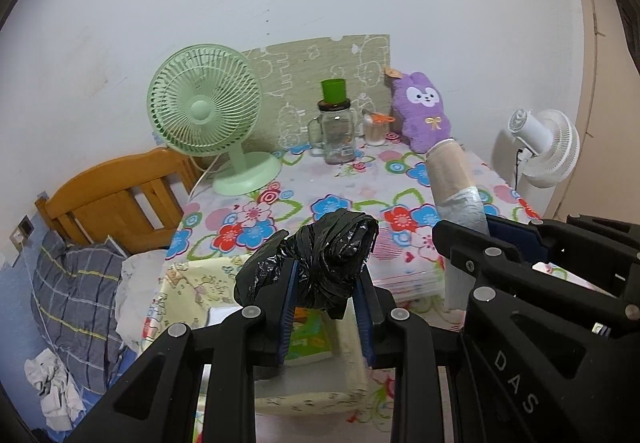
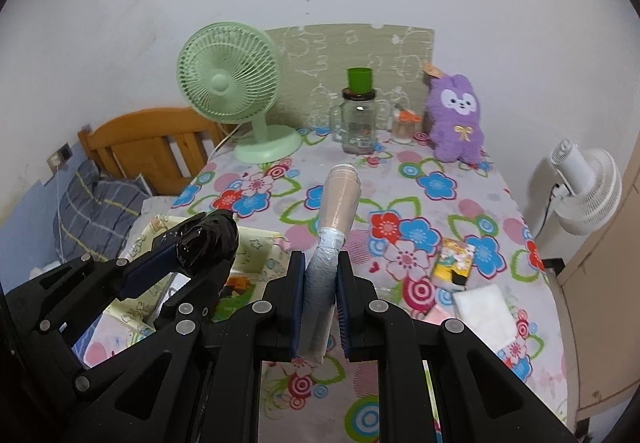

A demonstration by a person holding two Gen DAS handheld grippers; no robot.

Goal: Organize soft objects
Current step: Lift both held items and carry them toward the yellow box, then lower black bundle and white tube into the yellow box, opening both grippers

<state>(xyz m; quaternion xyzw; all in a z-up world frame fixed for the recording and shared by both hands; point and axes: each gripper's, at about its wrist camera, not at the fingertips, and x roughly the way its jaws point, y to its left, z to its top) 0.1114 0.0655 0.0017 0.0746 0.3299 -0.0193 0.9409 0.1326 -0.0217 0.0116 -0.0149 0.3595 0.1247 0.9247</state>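
Note:
My left gripper [image 1: 326, 275] is shut on a crumpled black plastic bag bundle [image 1: 332, 243], held above the near left part of the table. In the right wrist view the same left gripper [image 2: 200, 253] and black bundle [image 2: 208, 243] show at the left. My right gripper [image 2: 320, 283] is shut on a long roll, beige at its far end and grey-white near the pads [image 2: 340, 203]; it sticks out forward over the table. That right gripper [image 1: 468, 229] and the roll [image 1: 450, 171] also show at the right of the left wrist view.
A yellow cartoon-print fabric box [image 1: 188, 279] stands open below the left gripper. On the floral tablecloth [image 2: 420, 211] are a purple plush [image 2: 456, 115], a green fan [image 2: 228, 83], a glass jar with a green cup [image 2: 360, 115], and small packets [image 2: 454, 263]. A white fan [image 2: 584, 191] stands right; a bed lies left.

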